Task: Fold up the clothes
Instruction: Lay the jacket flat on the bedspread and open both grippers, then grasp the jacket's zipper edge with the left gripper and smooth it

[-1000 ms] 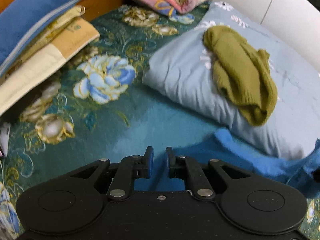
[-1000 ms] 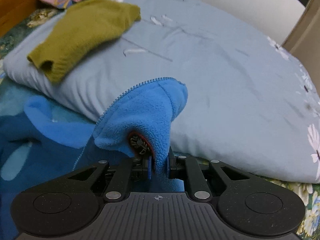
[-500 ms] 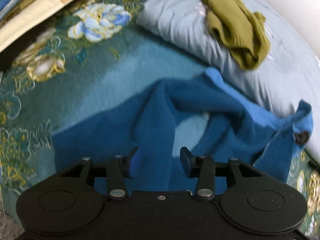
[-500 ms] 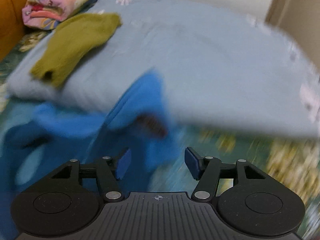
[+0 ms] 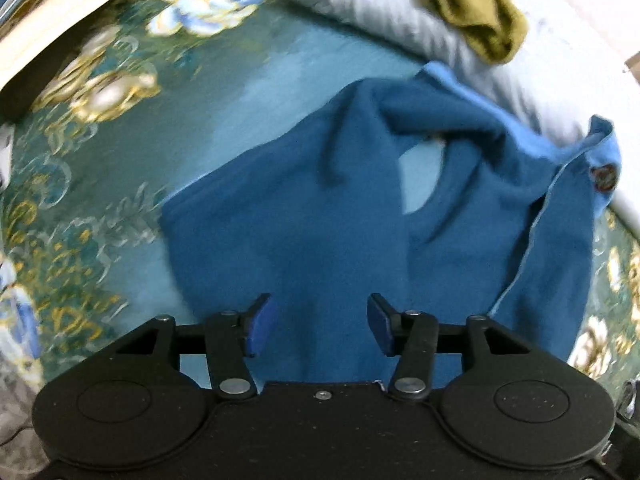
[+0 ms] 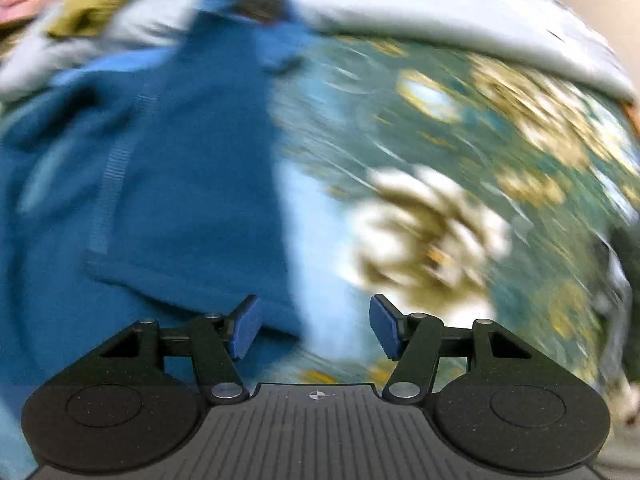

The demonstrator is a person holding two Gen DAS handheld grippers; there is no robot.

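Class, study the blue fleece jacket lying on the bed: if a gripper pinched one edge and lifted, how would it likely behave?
The blue fleece jacket already lies in soft folds and bunches, so it would probably droop and hang limp rather than hold shape. Its fuzzy surface suggests the pads would grip it without slipping. The zipper edge may hang slightly stiffer.

The blue garment (image 5: 320,216) is a soft, matt fleece with a fuzzy nap, paler on its inner face. The olive garment (image 5: 476,12) looks like a coarse knit. The grey-blue pillow (image 5: 384,4) is smooth woven cloth, finely creased. The floral bedspread (image 5: 120,152) has a faint sheen. Both the left tool (image 5: 318,322) and the right tool (image 6: 314,326) are matt black plastic with bright metal rivets and dull blue pads (image 5: 260,320).
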